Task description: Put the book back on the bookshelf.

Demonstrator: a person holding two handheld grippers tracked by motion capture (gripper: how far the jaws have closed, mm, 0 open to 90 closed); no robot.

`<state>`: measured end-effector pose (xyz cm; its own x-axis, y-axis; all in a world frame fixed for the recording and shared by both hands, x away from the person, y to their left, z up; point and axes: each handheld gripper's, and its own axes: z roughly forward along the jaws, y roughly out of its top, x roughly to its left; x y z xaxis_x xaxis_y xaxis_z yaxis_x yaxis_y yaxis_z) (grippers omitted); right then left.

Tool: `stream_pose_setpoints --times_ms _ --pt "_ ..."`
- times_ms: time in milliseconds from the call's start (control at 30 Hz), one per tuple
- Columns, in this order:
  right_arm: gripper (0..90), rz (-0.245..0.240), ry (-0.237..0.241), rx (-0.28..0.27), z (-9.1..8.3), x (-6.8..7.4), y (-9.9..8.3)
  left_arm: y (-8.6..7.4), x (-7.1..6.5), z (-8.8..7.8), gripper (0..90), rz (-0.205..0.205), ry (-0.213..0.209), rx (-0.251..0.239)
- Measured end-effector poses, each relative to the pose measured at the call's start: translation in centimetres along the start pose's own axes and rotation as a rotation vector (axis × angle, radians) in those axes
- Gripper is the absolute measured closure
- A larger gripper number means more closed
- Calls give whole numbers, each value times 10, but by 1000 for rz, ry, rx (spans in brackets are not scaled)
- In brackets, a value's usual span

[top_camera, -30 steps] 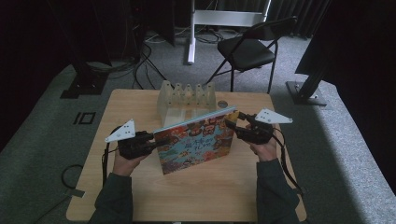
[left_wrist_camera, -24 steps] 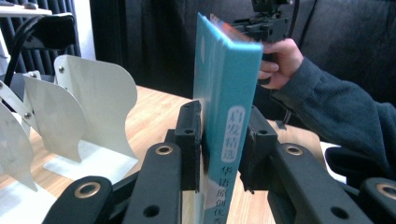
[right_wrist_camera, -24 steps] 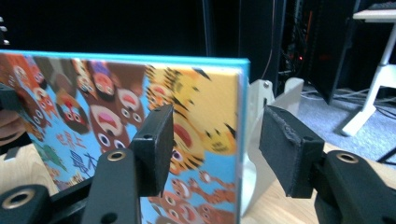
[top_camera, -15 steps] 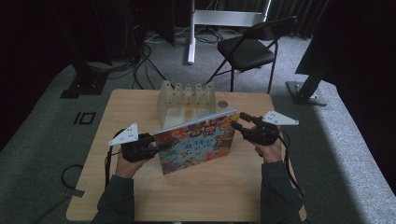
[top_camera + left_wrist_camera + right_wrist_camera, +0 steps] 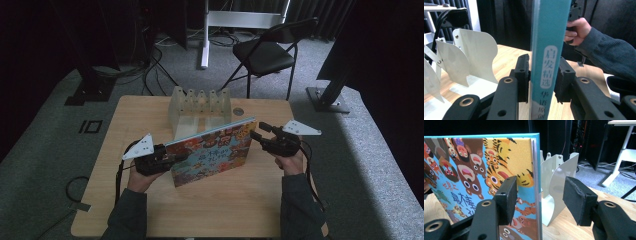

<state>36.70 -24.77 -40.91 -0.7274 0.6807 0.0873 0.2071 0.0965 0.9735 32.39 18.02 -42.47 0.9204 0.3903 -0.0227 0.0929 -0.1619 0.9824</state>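
My left gripper (image 5: 167, 159) is clamped on the spine of the picture book (image 5: 212, 152), both pads pressed against the teal edge, though its jaws have just been easing a little wider, so I should keep that squeeze firm. The book stands upright on the wooden table (image 5: 240, 210), just in front of the white divider rack (image 5: 200, 105). My right gripper (image 5: 539, 200) straddles the far edge with its jaws apart; one pad lies against the cover, the other is clear. I judge the best move is closing the right evenly before lifting, keeping the book vertical toward a slot.
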Motion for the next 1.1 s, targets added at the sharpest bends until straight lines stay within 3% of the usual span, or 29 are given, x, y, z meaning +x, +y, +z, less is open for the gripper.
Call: stream_pose_setpoints --times_ms 633,1100 --pt "439 -3 -23 41 -3 -5 -10 -1 -4 11 669 6 13 -31" --pt "437 11 -49 56 -6 -10 -19 -1 -7 20 716 30 35 -42"
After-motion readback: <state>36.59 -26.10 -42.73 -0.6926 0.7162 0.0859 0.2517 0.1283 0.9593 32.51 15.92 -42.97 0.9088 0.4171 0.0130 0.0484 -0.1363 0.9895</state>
